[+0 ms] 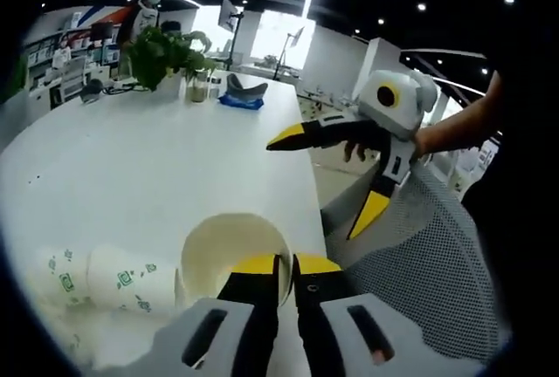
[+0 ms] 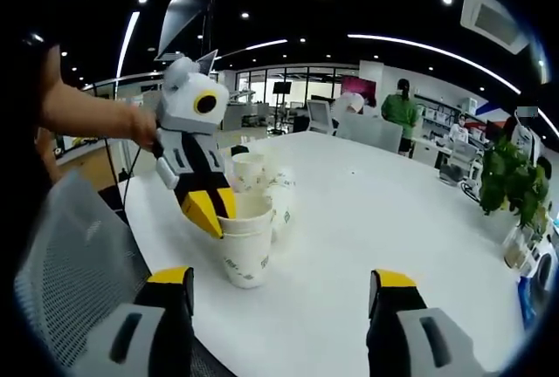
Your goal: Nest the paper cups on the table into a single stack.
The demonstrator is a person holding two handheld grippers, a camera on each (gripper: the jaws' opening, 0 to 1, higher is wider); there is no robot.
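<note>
My left gripper (image 2: 208, 207) has its jaws pinched together on the rim of an upright paper cup (image 2: 245, 242) near the table's (image 2: 393, 211) near edge. My right gripper (image 2: 278, 294) is spread wide and holds nothing, hanging off the table edge. The remaining loose cups (image 2: 262, 176) lie tumbled just beyond the held cup, so I judge the right gripper must reach past it to fetch one.

Open office, strip ceiling lights (image 2: 437, 41), white table (image 2: 393, 211), mesh chair (image 1: 419, 255)
</note>
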